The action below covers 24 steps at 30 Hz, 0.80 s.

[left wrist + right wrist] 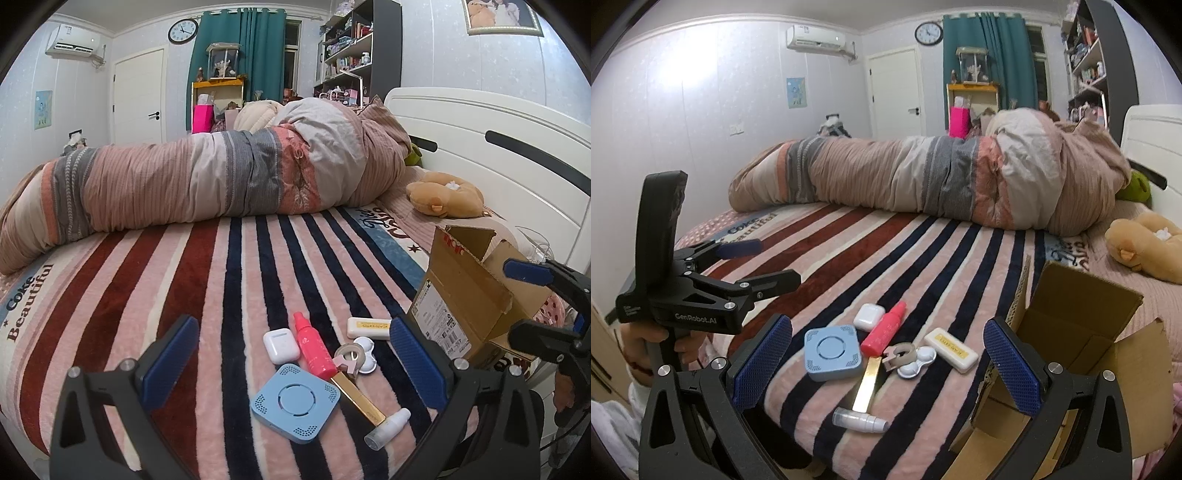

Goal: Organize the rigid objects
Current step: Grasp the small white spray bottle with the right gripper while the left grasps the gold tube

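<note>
Small items lie on the striped bed near its front edge: a blue square device [294, 401] [833, 351], a white earbud case [280, 345] [868, 316], a pink bottle [313, 346] [883, 328], a tape roll [349, 356], a white contact lens case [916, 363], a gold bar [358, 398] [868, 384], a small white bottle [388, 428] [860, 420] and a white box with a yellow label [369, 328] [951, 349]. An open cardboard box [465, 291] [1067, 354] stands to their right. My left gripper [293, 363] and right gripper [886, 363] are both open, empty, just short of the items.
A rolled quilt [207, 177] lies across the far side of the bed. A tan plush toy [447, 195] sits by the white headboard [498, 122]. The right gripper shows at the right edge of the left wrist view [546, 306]; the left gripper shows at left in the right wrist view [768, 264].
</note>
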{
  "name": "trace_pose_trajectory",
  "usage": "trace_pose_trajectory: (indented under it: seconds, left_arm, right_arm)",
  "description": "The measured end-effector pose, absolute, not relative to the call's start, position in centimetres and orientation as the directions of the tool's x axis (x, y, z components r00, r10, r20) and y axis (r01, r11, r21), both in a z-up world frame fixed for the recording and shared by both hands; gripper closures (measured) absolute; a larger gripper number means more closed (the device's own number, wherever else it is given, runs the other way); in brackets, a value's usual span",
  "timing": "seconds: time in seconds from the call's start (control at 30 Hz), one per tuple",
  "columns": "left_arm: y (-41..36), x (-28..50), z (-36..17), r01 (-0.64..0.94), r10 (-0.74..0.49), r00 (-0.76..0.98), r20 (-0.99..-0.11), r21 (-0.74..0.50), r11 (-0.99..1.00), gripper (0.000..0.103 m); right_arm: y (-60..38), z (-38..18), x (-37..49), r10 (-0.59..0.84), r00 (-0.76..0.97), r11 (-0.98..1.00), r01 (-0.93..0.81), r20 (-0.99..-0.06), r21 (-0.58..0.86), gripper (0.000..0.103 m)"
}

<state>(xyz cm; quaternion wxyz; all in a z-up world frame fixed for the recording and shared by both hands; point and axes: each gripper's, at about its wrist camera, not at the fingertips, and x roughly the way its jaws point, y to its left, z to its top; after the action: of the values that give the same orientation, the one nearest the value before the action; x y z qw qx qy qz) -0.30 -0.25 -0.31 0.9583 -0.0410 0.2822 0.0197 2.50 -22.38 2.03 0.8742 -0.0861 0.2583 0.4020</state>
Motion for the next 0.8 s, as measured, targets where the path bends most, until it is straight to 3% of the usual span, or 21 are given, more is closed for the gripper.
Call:
trace_pose_trajectory:
  seconds: [0.07, 0.13, 0.23, 0.3, 0.37, 0.5, 0.73, 0.77, 0.8]
  left_arm:
    - [-0.2, -0.3, -0.4, -0.059, 0.014, 0.840, -0.542, -0.066, 0.996, 0.000]
    - [-0.1, -0.2, -0.5, -0.057, 0.015, 0.843, -0.537, -0.061, 0.996, 0.000]
    - [0.5, 0.4, -1.5, -0.068, 0.036, 0.847, -0.531, -0.041, 0.997, 0.000]
    - [0.8, 0.7, -2.9, -0.081, 0.066, 0.852, -0.520, -0.006, 0.997, 0.000]
    - [0.9, 1.4, -4.5, -0.014, 0.018, 0.834, -0.552, 0.011, 1.000, 0.000]
    - [-0.2, 3.2, -8.4, 0.096, -0.079, 0.753, -0.654, -0.010, 0.995, 0.000]
    - [-2.5, 4.7, -11.4, 0.181, -0.219, 0.651, -0.726, -0.132, 0.975, 0.001]
    - [-2.9, 4.8, -11.4, 0.195, -0.243, 0.640, -0.729, -0.152, 0.969, 0.001]
    - [-3.3, 4.6, -11.5, 0.208, -0.269, 0.629, -0.729, -0.176, 0.962, 0.002]
  right_arm:
    - [-22.0, 1.8, 1.6, 0.664, 0.562, 0.660, -0.751, -0.492, 0.032, 0.003]
    - [-21.6, 1.7, 0.8, 0.676, 0.566, 0.647, -0.763, -0.472, 0.011, 0.027]
    - [-20.4, 0.6, -1.2, 0.692, 0.555, 0.613, -0.789, -0.462, -0.028, 0.047]
    - [-19.4, -1.2, -2.4, 0.714, 0.501, 0.568, -0.823, -0.489, -0.013, 0.047]
    - [-18.6, -3.6, -3.1, 0.719, 0.451, 0.545, -0.838, -0.529, 0.026, 0.046]
    - [-17.8, -8.9, -2.9, 0.654, 0.440, 0.596, -0.801, -0.615, 0.061, 0.023]
    - [-17.4, -14.5, -1.1, 0.531, 0.503, 0.712, -0.702, -0.682, 0.036, 0.025]
    - [-17.3, -14.8, -1.1, 0.530, 0.501, 0.706, -0.708, -0.684, 0.028, 0.029]
    - [-17.1, -15.0, -1.3, 0.525, 0.497, 0.696, -0.718, -0.690, 0.012, 0.043]
